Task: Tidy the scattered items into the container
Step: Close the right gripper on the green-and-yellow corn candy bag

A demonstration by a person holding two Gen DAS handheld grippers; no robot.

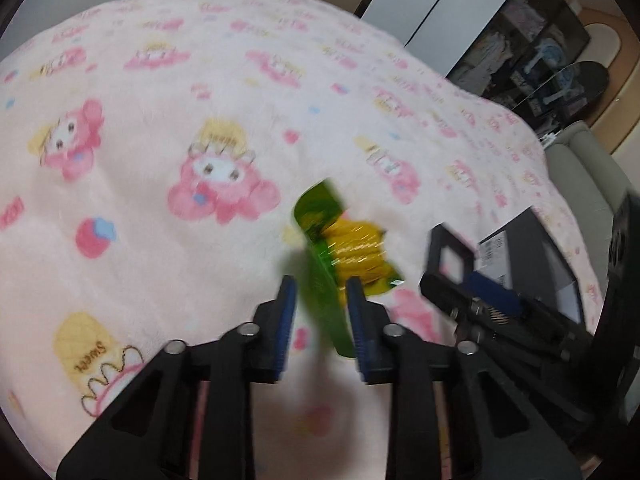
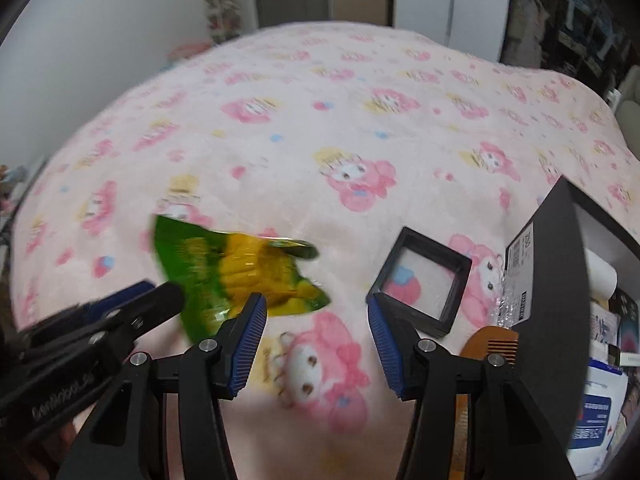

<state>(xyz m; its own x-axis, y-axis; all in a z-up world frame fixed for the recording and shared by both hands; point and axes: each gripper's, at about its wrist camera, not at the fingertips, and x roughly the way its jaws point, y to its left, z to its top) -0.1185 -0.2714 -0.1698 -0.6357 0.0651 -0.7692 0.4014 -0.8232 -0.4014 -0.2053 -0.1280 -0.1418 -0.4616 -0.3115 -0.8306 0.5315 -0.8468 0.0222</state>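
A green and yellow snack packet (image 1: 352,248) stands on edge on the pink blanket (image 1: 160,80). Its green edge runs in between the narrow jaws of my left gripper (image 1: 320,284). It lies against the right pad, and a strip of blanket shows beside the left pad. In the right wrist view the left gripper (image 2: 156,292) overlaps the packet (image 2: 248,268) from the left. My right gripper (image 2: 316,304) hangs open over the blanket with nothing between its fingers. A black square frame (image 2: 420,280) lies just right of it, and a brown comb (image 2: 492,340) lies nearer. A black box (image 2: 560,248) stands at the right.
The black box (image 1: 532,248) holds a white roll (image 2: 600,280) and has a label on its side. Packets and papers (image 2: 600,412) lie at the lower right. Shelves (image 1: 532,48) and a grey panel (image 1: 436,4) stand beyond the bed's far right edge.
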